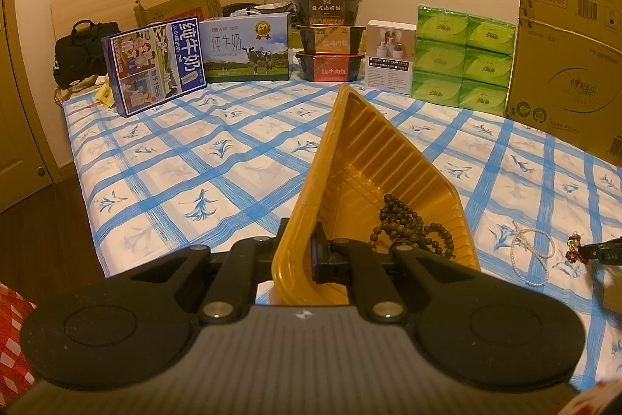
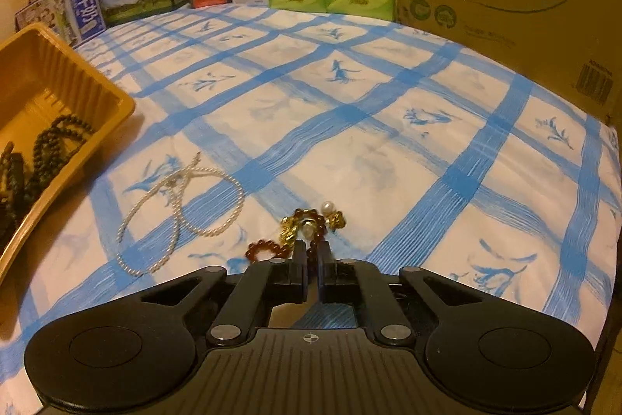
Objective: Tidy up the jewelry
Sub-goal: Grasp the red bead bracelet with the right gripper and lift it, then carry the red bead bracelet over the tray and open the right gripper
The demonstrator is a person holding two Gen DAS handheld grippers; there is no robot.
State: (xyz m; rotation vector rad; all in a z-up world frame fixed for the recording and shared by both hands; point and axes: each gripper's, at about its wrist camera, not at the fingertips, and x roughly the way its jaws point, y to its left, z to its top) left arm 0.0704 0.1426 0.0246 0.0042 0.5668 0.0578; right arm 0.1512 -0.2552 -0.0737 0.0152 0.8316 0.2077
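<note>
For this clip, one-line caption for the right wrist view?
Right gripper shut on the amber bead bracelet, pearl necklace beside it on the checked sheet.

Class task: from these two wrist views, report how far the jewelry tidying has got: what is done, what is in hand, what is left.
Done: dark bead strands lie in the yellow tray, whose rim the left gripper clamps. In hand: the right gripper has closed on the amber bead bracelet. Left: that bracelet and the pearl necklace, on the checked cloth, must go into the tray.
</note>
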